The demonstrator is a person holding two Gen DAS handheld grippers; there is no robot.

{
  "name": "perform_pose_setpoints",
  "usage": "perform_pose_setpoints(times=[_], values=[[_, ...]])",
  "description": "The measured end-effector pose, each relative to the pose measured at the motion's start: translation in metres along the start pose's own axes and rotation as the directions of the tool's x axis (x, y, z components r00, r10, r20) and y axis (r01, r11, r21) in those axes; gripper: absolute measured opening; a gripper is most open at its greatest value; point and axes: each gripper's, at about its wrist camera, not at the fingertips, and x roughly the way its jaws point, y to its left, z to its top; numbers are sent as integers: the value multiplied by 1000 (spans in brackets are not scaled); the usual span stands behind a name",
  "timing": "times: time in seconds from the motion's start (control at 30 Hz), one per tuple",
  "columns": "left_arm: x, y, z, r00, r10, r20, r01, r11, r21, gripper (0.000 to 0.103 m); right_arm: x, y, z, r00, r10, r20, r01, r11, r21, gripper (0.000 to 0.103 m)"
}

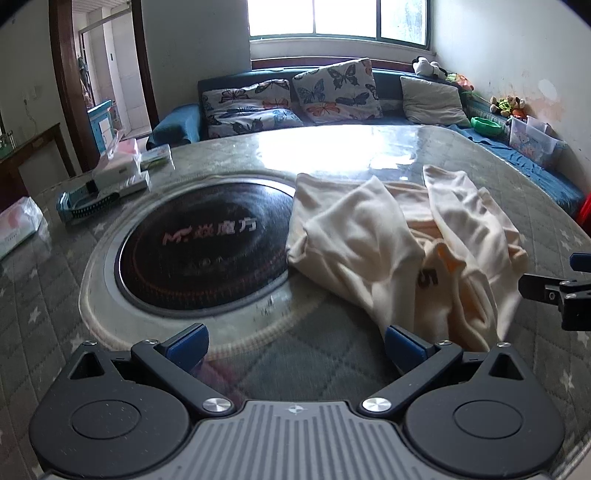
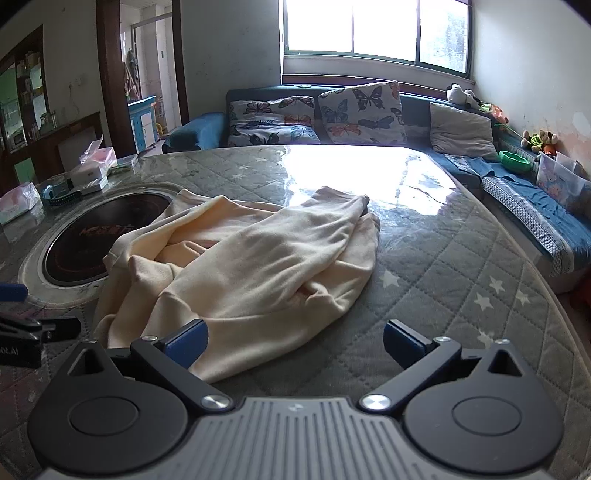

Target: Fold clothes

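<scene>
Counted on the table (image 2: 443, 266): 1 cream garment (image 2: 236, 258), crumpled in a heap, w/ 1 printed digit "5" (image 1: 427, 277) showing. 1 round black cooktop (image 1: 203, 251) set into the tabletop. 2 grippers: left (image 1: 295, 343) and right (image 2: 295, 341), 2 blue-padded fingers each, both spread wide. Approx. 2 tissue packs at the left edge: 1 near (image 1: 18, 225), 1 farther back (image 1: 125, 147). 1 brush w/ dark bristles (image 1: 88, 206). Behind: 1 sofa (image 1: 177, 122), 3 butterfly-print cushions (image 1: 338, 92), 1 plain grey cushion (image 1: 432, 101), 1 green bowl (image 1: 487, 125), 1 window (image 1: 336, 18). Stuffed toys along the sill: at least 2 clusters, exact no. unclear.
</scene>
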Motion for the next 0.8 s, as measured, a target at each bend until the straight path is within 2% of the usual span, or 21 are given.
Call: perform_pose_setpoints(times=[0.2, 0.57, 0.63, 0.7, 0.8], values=[[10, -2, 25, 1000, -21, 21, 21, 1000, 10, 103, 13, -4, 16, 1000, 13, -1, -13, 1000, 0, 97], [42, -34, 76, 996, -67, 53, 61, 992, 108, 102, 35, -13, 29, 1000, 27, -14, -27, 1000, 12, 96], [47, -43, 84, 994, -89, 64, 78, 986, 147, 100, 38, -15, 31, 1000, 27, -16, -26, 1000, 15, 95], [57, -52, 90, 993, -99, 60, 86, 979, 185, 92, 41, -17, 33, 999, 29, -20, -29, 999, 22, 95], [78, -62, 94, 996, -93, 18, 86, 969, 230, 75, 44, -20, 35, 999, 31, -25, -31, 999, 27, 93]])
